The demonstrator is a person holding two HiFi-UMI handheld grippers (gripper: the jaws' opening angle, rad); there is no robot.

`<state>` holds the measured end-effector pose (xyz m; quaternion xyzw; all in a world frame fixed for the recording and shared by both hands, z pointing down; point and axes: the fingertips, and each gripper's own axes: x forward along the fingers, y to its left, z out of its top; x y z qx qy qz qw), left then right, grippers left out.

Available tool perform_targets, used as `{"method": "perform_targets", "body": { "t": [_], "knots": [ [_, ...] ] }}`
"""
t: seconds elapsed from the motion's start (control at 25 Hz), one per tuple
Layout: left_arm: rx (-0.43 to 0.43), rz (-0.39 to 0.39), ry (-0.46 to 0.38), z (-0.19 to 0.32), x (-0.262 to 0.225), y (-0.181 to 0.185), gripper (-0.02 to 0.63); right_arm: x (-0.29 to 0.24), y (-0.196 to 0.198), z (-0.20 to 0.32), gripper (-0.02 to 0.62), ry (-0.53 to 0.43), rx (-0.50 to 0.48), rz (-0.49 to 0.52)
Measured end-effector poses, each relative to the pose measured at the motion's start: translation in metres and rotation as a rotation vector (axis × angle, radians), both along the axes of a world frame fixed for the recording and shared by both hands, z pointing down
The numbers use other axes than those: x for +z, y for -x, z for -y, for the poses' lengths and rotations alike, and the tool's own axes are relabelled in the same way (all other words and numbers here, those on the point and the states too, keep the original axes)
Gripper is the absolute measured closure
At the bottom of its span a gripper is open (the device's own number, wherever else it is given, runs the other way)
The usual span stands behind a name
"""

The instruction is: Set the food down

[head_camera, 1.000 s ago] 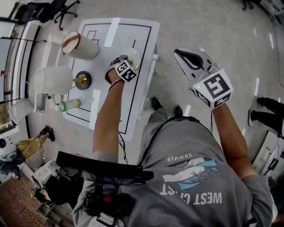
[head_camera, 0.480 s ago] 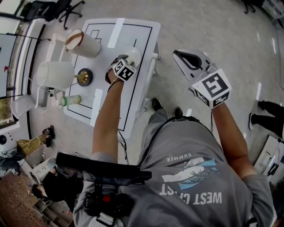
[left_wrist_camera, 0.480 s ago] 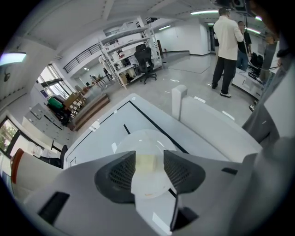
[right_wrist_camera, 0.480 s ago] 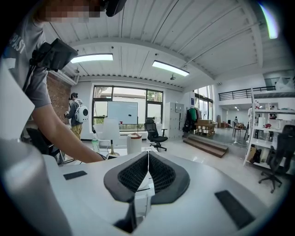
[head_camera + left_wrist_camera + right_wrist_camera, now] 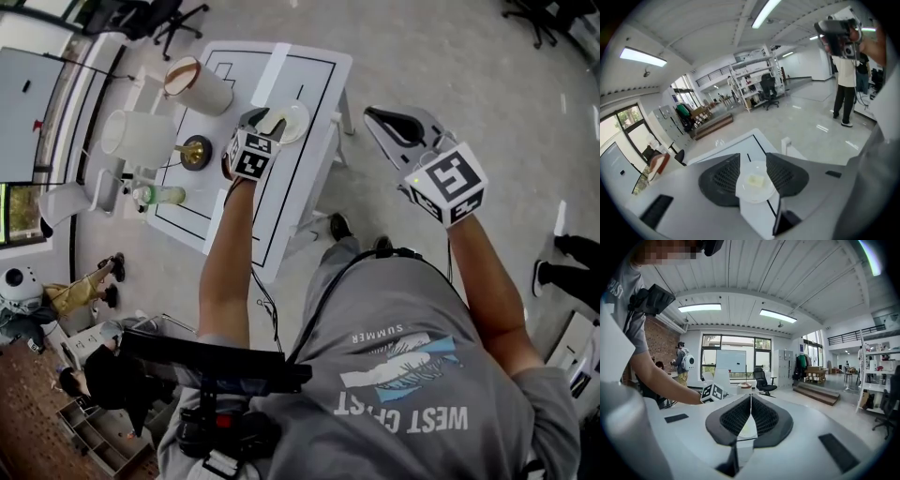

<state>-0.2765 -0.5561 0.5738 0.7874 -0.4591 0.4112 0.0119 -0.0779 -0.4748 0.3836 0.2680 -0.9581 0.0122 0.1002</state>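
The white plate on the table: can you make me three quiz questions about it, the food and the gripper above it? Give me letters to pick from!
1. Where is the piece of food?
A. on the floor
B. on the white plate
C. on a chair

2. What colour is the food?
A. pale yellow
B. red
C. blue

3. How do the left gripper's jaws stand?
A. wide apart, holding nothing
B. clamped on the plate's rim
C. squeezed on the food

Answers:
1 B, the food lies in the middle of the plate, which rests on the white table.
2 A, it shows as a pale yellow block against the white plate.
3 A, the jaws have just been opening and now stand apart; the plate shows between them from above, but neither pad touches it.
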Motion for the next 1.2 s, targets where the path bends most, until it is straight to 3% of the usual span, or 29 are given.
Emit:
{"method": "perform_targets", "body": {
  "t": [0.28, 0.52, 0.72, 0.96, 1.2],
  "knots": [
    [-0.048, -0.195, -0.300, -0.045, -0.143, -0.028, 0.437, -0.025, -0.008, -0.031, 0.588, -0.021, -0.078, 0.059],
    [-0.070, -0.347, -0.522, -0.116, -0.248, -0.056, 0.585, -0.051, -0.008, -0.064, 0.588, -0.041, -0.174, 0.110],
    [-0.074, -0.475, -0.636, -0.178, -0.305, -0.066, 0.598, -0.073, 0.003, -0.100, 0.588, -0.067, -0.261, 0.149],
    [-0.046, -0.543, -0.746, -0.241, -0.364, -0.064, 0.598, -0.109, 0.020, -0.146, 0.588, -0.102, -0.333, 0.194],
    [-0.032, -0.518, -0.821, -0.320, -0.396, -0.058, 0.598, -0.146, 0.031, -0.207, 0.588, -0.125, -0.342, 0.235]
  ]
}}
